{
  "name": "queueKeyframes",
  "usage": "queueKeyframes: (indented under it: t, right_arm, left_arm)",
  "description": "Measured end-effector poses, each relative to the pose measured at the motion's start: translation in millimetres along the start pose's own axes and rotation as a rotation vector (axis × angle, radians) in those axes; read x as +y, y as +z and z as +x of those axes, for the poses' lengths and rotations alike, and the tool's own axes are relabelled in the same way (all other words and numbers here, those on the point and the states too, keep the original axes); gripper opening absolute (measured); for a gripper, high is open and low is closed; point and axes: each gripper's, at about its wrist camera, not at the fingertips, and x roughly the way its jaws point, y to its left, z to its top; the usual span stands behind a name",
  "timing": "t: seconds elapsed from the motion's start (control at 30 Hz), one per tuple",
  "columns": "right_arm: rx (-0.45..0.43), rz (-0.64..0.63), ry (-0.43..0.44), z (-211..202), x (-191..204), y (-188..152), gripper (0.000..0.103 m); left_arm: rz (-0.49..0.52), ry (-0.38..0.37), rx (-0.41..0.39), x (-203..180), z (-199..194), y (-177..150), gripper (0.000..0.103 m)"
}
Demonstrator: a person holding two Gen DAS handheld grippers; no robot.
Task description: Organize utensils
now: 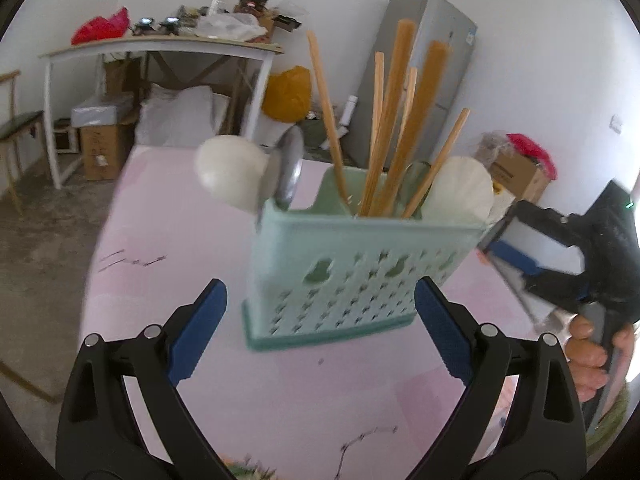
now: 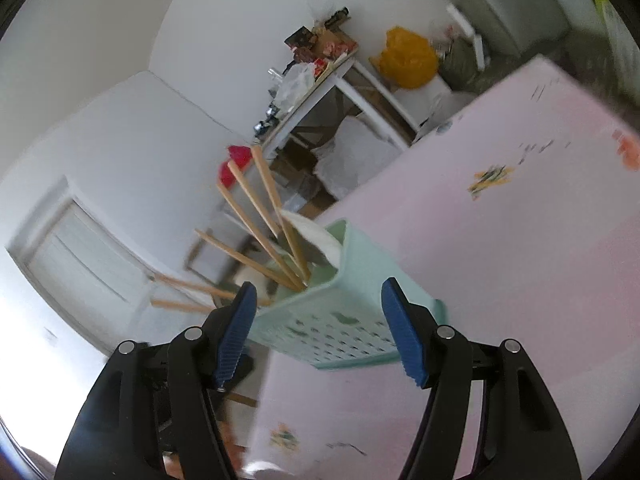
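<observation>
A mint green perforated utensil caddy [image 1: 360, 276] stands on the pink table [image 1: 168, 240]. It holds several wooden chopsticks [image 1: 392, 128], two white spoons [image 1: 230, 172] and a metal spoon [image 1: 290, 168]. My left gripper [image 1: 320, 292] is open just in front of the caddy's long side, with nothing between its blue pads. My right gripper [image 1: 494, 248], held by a hand [image 1: 588, 352], is at the caddy's right end. In the right wrist view the right gripper [image 2: 320, 292] is open, with the caddy [image 2: 344, 280] and chopsticks [image 2: 260, 216] just beyond its fingertips; the pads do not press on it.
Behind the pink table are a cluttered white table [image 1: 160, 46], a grey fridge [image 1: 432, 76], a yellow bag [image 1: 288, 92] and cardboard boxes [image 1: 516, 172]. A chair [image 1: 16, 128] stands at the left. The pink table's left edge drops to bare floor [image 1: 48, 220].
</observation>
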Motion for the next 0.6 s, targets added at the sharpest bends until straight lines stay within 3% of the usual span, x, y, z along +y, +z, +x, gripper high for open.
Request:
queueKeyframes:
  t: [0.1,0.2,0.37,0.6]
  right_arm:
    - [0.0,-0.118,-0.129,-13,17,-14,0.064]
    - [0.005,-0.281,-0.323,-19,40,-36,0.07]
    - [-0.007,-0.441,-0.586,-18,60,-71,0.086]
    - [-0.03,-0.508,-0.716,-20,73,-96,0.093]
  left_arm:
    - [0.023,0.103,0.025,-5,-14,-15,0.093]
    - [0.059,0.207,0.022,-12,-27,-26,0.094]
    - [0.1,0.358,0.009,-23,-43,-36,0.094]
    - [0.141,0.481,-0.029,-38,-61,-37,0.095]
